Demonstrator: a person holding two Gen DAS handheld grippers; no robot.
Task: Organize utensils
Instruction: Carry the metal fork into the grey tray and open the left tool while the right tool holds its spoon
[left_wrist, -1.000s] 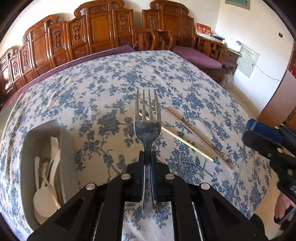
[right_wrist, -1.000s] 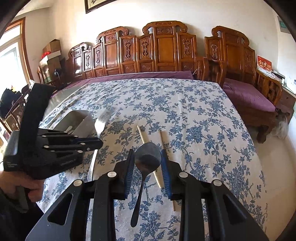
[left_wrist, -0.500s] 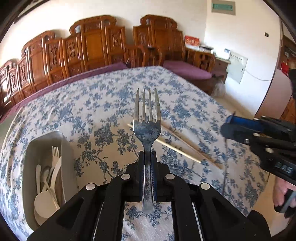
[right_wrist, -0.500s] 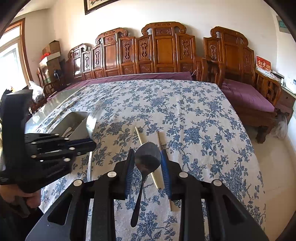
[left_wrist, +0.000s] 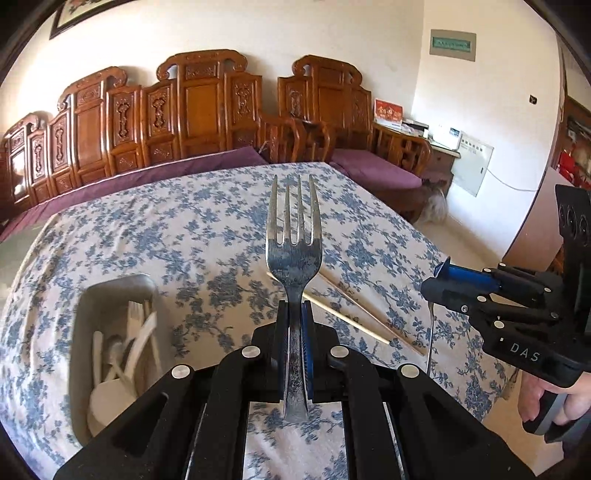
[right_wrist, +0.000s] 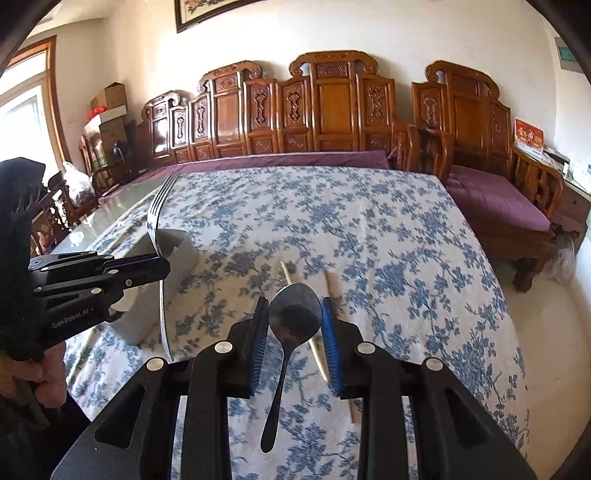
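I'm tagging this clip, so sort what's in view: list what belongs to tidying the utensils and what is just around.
Job: fork, spoon, chopsticks, white bin, left gripper, right gripper.

Around: wooden bench, tablecloth, framed picture.

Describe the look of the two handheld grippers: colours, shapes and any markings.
Both are black, angular frames with round silver bolt heads and ribbed blue pads on the fingers. The left gripper carries pale lettering "GenRobot.AI" on its side, seen from the right wrist; the right gripper reads "DAS" from the left wrist. No cables or sleeves show.

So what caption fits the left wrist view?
Left tool grips a metal fork above the floral tablecloth, chopsticks beyond.
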